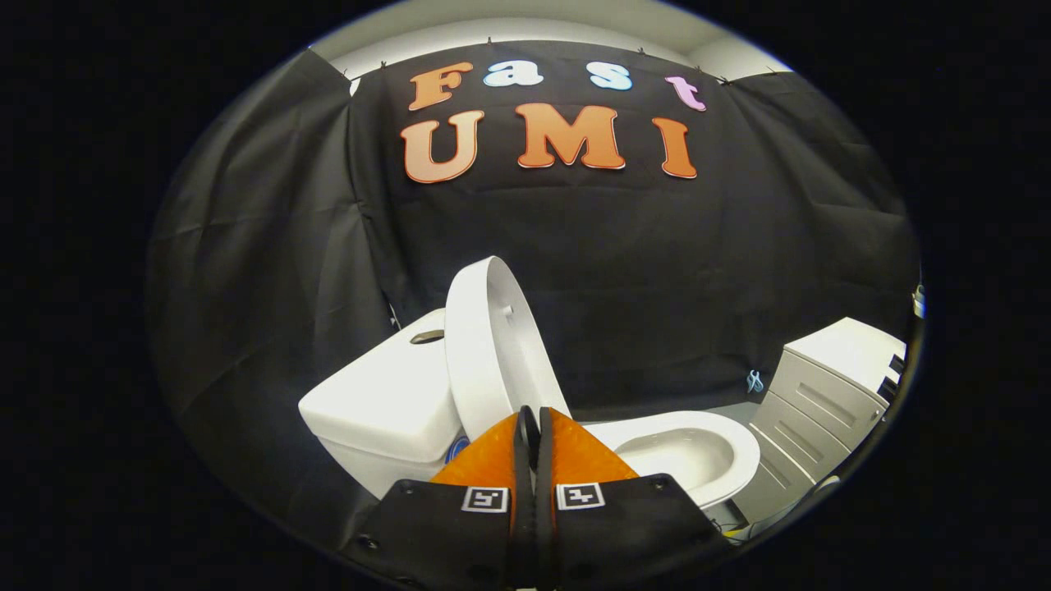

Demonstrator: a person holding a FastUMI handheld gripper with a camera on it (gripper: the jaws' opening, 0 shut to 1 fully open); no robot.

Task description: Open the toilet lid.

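Ahead, the raised lid (493,345) stands beyond the closed tool (534,427).

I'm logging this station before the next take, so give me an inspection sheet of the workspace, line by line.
Surface: grey floor beside the toilet, little of it in sight.
Job's things: toilet lid raised, standing upright next to the tank; bowl uncovered, rim white and bare.
Clutter: nothing seen.
Tongs: tongs shut, fingers pressed together with nothing between them, tips just in front of the lid's lower edge; whether they touch it cannot be told.
Cables: what may be a cable on the floor below the cabinet, too small to be sure.
Surroundings: black cloth wall behind; white cabinet with drawers beyond the bowl.
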